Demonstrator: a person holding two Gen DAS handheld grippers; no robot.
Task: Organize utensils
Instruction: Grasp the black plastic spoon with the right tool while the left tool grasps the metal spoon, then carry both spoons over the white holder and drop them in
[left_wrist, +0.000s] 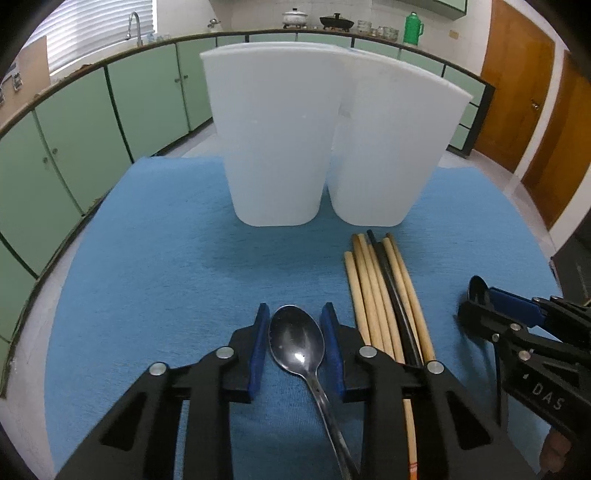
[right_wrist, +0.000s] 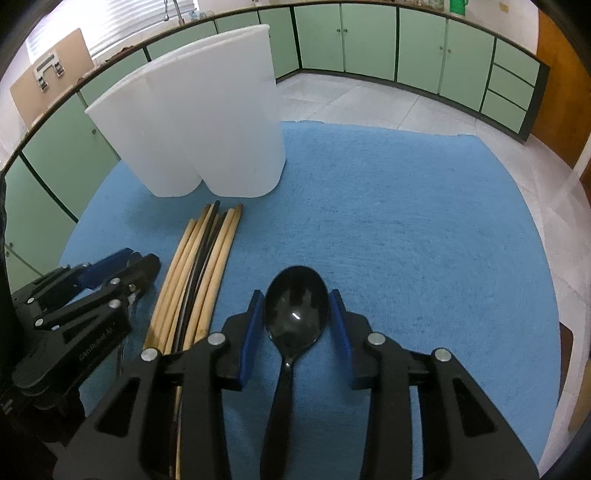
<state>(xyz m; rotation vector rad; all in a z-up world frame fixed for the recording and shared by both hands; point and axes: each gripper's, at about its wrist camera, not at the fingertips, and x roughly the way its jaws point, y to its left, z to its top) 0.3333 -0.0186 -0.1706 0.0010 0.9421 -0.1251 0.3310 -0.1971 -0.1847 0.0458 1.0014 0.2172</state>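
Note:
Two white plastic holders (left_wrist: 273, 147) (left_wrist: 391, 155) stand side by side at the back of a blue cloth (left_wrist: 155, 258); they also show in the right wrist view (right_wrist: 207, 125). A bundle of wooden and black chopsticks (left_wrist: 384, 295) (right_wrist: 199, 273) lies in front of them. My left gripper (left_wrist: 297, 314) is open, its fingers either side of a metal spoon (left_wrist: 297, 341) lying on the cloth. My right gripper (right_wrist: 297, 299) is open around a black spoon (right_wrist: 295, 310) lying on the cloth. Each gripper shows from the side in the other view.
The blue cloth (right_wrist: 406, 221) covers a round table. Green cabinets (left_wrist: 74, 122) run along the wall behind, with a sink tap (left_wrist: 135, 26), pots (left_wrist: 295, 16) and a green flask (left_wrist: 413, 27) on the counter. A brown door (left_wrist: 517, 92) is at the right.

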